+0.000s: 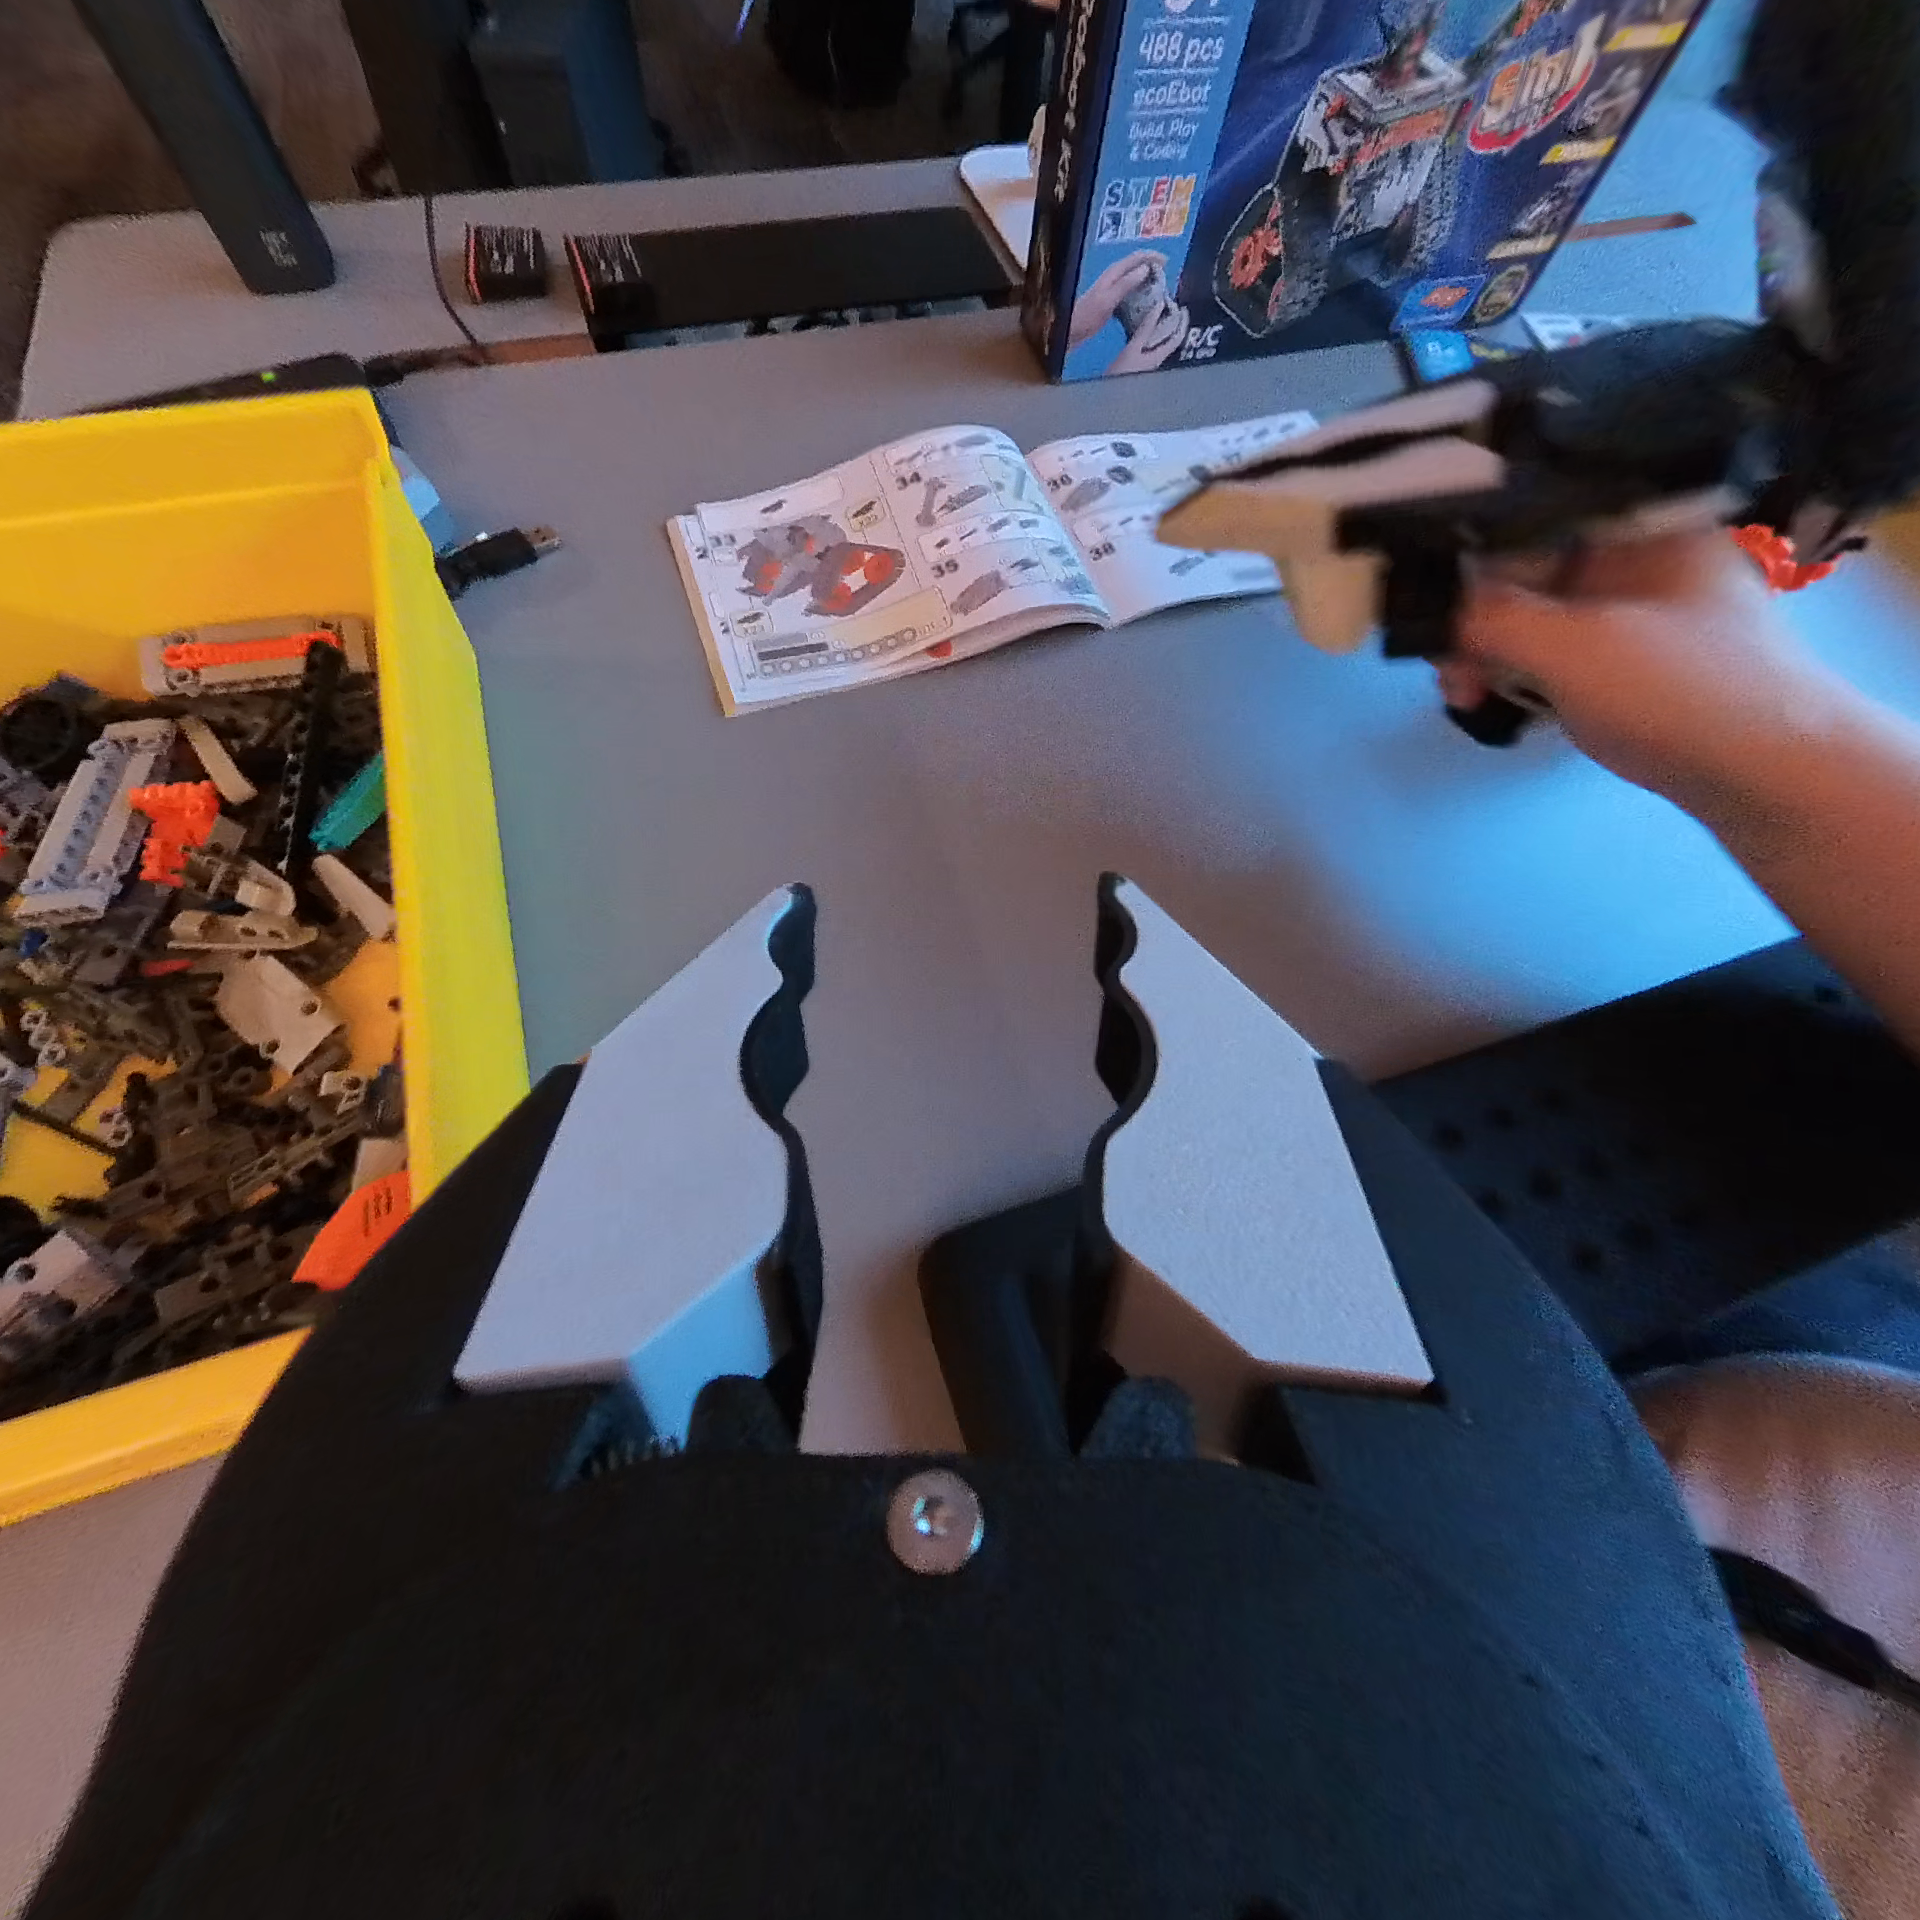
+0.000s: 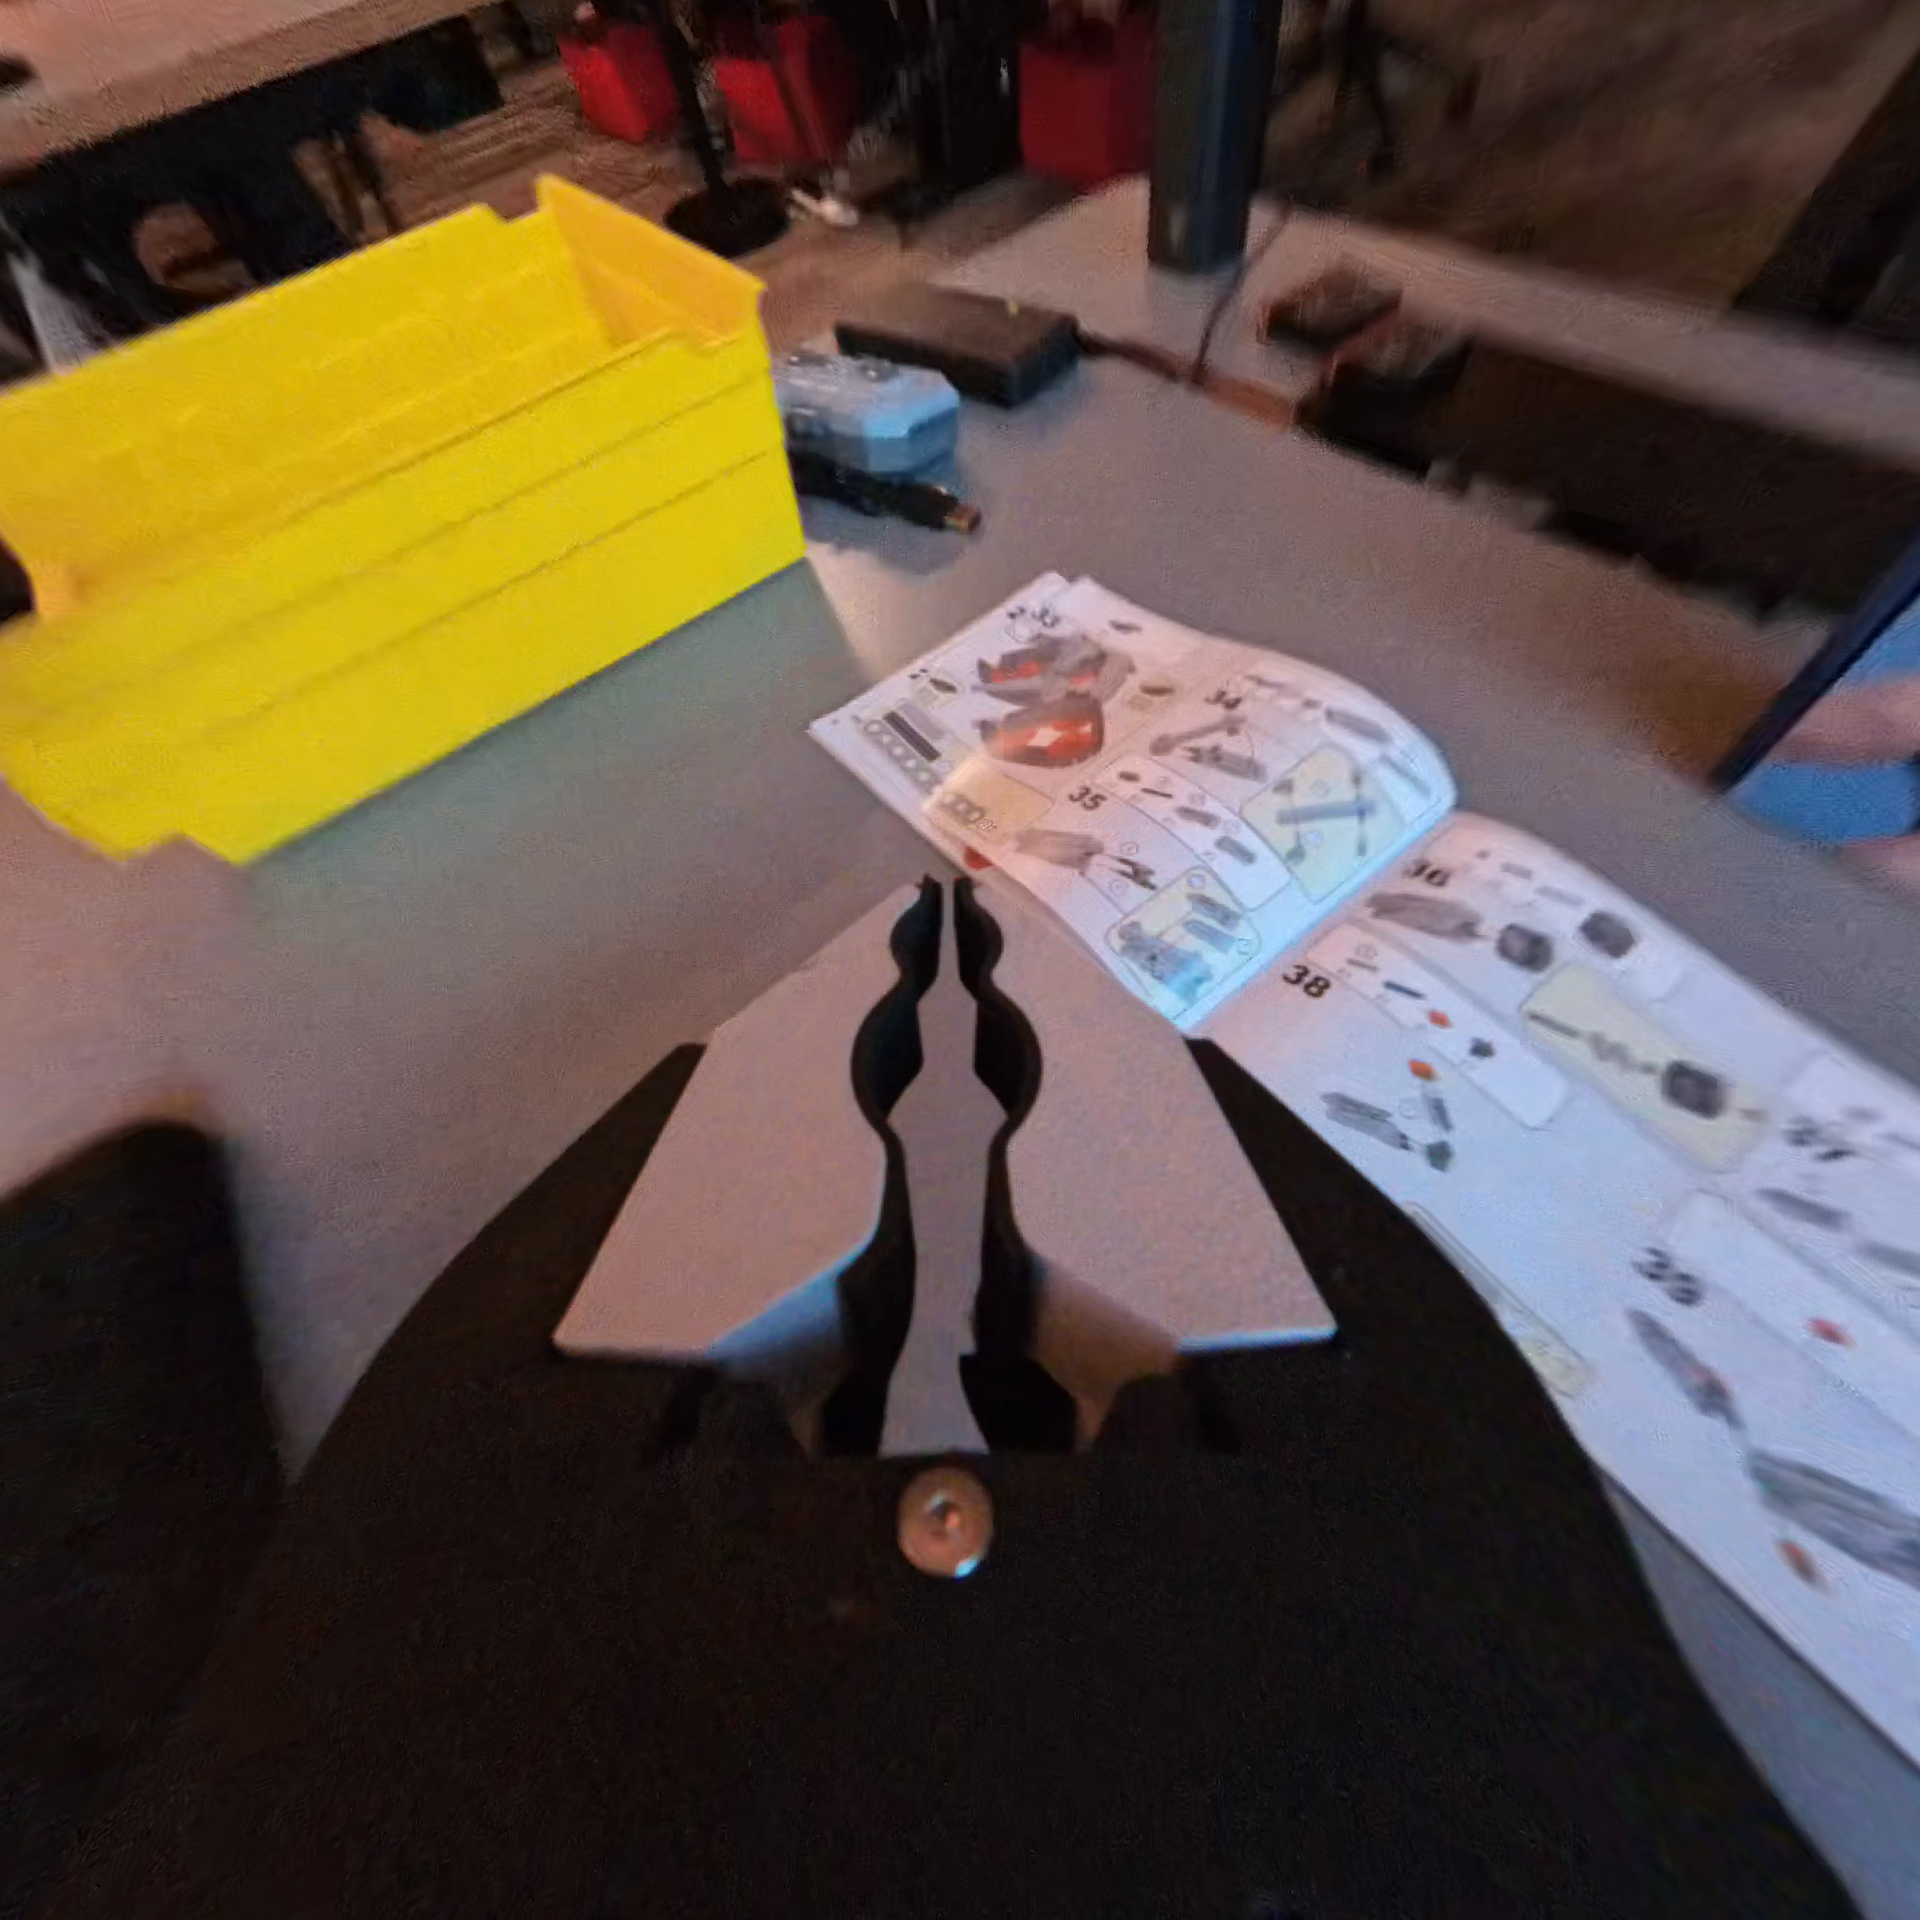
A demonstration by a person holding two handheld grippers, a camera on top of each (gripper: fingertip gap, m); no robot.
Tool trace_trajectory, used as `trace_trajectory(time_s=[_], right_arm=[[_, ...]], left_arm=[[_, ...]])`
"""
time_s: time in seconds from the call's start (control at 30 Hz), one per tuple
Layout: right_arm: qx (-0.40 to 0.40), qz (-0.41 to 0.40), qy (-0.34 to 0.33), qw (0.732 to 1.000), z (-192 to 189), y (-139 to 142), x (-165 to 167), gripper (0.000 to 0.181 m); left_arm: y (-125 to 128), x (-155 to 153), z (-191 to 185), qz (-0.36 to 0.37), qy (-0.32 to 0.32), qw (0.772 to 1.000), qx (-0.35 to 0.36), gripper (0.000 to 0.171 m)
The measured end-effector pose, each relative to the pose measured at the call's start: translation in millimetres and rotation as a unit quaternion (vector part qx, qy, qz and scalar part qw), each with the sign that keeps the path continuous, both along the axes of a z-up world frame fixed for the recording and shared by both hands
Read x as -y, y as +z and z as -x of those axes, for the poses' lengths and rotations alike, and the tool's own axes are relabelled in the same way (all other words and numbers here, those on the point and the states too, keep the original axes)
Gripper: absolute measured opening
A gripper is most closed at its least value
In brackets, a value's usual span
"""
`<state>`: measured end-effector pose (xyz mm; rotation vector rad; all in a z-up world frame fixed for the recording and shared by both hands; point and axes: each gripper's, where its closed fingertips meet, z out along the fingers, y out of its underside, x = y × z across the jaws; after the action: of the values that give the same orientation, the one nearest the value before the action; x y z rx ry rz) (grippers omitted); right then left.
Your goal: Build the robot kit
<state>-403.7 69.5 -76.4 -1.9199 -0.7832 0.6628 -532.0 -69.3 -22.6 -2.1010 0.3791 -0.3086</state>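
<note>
The instruction booklet (image 1: 914,551) is lying open and flat on the grey counter (image 1: 1039,790), its pages spread so the build diagrams are facing up toward the person — probably so it can be read while both hands are busy. The right gripper (image 2: 948,885) is hovering just at the booklet's near-left corner, its jaws pressed almost together with only a sliver of gap and nothing between them; in the left wrist view the same gripper (image 1: 1195,509) is showing above the right-hand page, held in a bare hand (image 1: 1621,665). Motion blur is smearing that view, so whether the tips are touching paper cannot be told.

The left gripper (image 1: 956,894) is hanging over bare counter with its jaws spread wide and empty, just beside the yellow bin (image 1: 457,831). The bin is holding a loose heap of grey, black and orange building pieces (image 1: 197,987), kept together within reach of that side.

Farther back, a blue kit box (image 1: 1330,177) is standing upright, and a small black USB plug (image 1: 499,551) is lying between bin and booklet.
</note>
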Motion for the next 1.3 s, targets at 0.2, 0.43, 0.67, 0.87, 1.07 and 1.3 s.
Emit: trace_trajectory(time_s=[0.2,0.43,0.67,0.87,1.07,1.3], right_arm=[[0.039,-0.091,0.038,0.994,-32,-28,68,0.035],[0.063,-0.158,-0.015,0.985,-37,-16,43,0.055],[-0.009,-0.171,-0.006,0.985,-55,16,77,0.046],[0.005,-0.162,-0.03,0.986,-108,1,78,0.04],[-0.046,-0.139,-0.008,0.989,-82,6,36,0.037],[-0.108,-0.102,0.039,0.988,-6,-9,-28,0.033]], left_arm=[[-37,-20,-24,-0.109,0.011,0.994,0.013,0.056],[-39,-4,-26,-0.141,0.053,0.988,-0.025,0.061],[-3,-8,-1,-0.136,0.071,0.988,0.033,0.062],[57,-78,-39,-0.166,-0.016,0.982,0.085,0.059],[89,-167,-72,-0.198,-0.034,0.971,0.127,0.056],[6,-225,-28,-0.164,0.037,0.983,0.073,0.052]])
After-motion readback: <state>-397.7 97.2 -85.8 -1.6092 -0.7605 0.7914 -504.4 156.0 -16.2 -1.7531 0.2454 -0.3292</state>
